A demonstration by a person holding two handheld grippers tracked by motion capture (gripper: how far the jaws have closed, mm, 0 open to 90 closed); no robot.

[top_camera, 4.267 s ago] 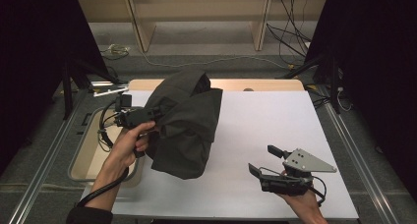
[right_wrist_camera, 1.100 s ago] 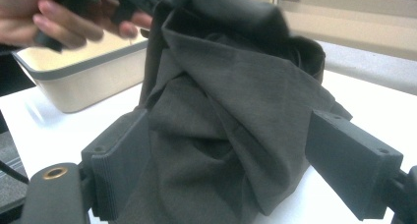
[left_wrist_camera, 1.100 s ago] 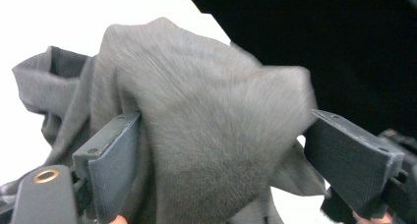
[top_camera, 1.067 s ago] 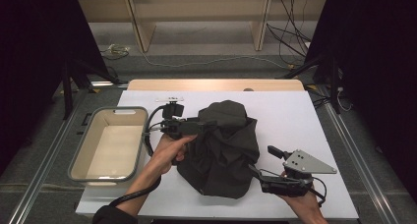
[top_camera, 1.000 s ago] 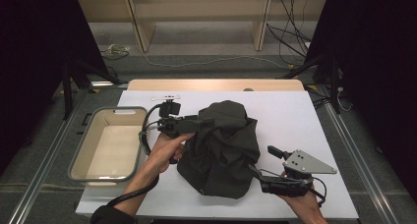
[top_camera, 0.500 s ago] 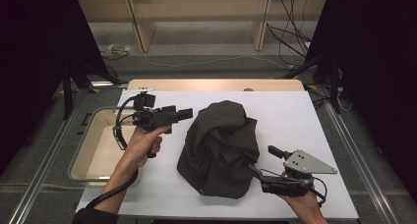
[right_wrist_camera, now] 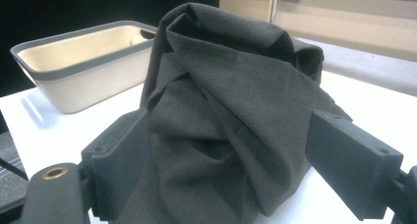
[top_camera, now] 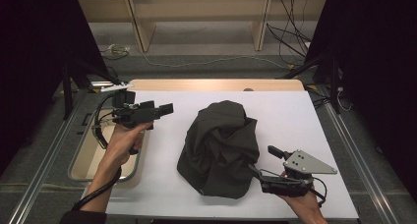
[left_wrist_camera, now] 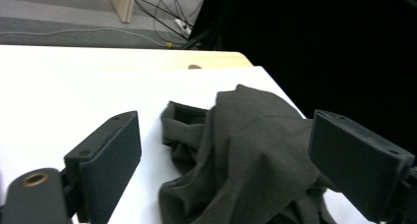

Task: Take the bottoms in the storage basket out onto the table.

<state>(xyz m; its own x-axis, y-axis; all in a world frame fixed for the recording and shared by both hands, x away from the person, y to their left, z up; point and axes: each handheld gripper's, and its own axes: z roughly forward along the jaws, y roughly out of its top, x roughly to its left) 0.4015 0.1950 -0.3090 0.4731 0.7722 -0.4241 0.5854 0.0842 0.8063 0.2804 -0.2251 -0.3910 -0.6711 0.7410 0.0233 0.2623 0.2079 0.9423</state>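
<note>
lying crumpled mid-table, the dark cloth (top_camera: pixel 219 148) sits clear of the released left gripper (top_camera: pixel 167 108); right gripper (top_camera: pixel 255 171) gapes at its edge.

Dark grey cloth (top_camera: pixel 219 148): woven fabric, matt, fine even weave, soft creased folds. Bench (top_camera: pixel 295 116) top: smooth white sheet, matt with slight sheen; far edge (top_camera: pixel 206 84) light wood, smooth. Tub (right_wrist_camera: pixel 74 62): plastic, cream inside and on walls, grey rim, smooth satin finish. Left gripper (top_camera: pixel 164 109) and right gripper (top_camera: pixel 260 162): black matt plastic bodies; pads (left_wrist_camera: pixel 110 170) ribbed, rubbery-looking, dull. Brass-coloured metal eyelet (right_wrist_camera: pixel 54 173) near the jaw base, shiny. Grey three-cornered plate (top_camera: pixel 309 162) on right gripper: flat, matt, metal-looking. Floor (top_camera: pixel 196 42): grey, matt, carpet-like texture.
</note>
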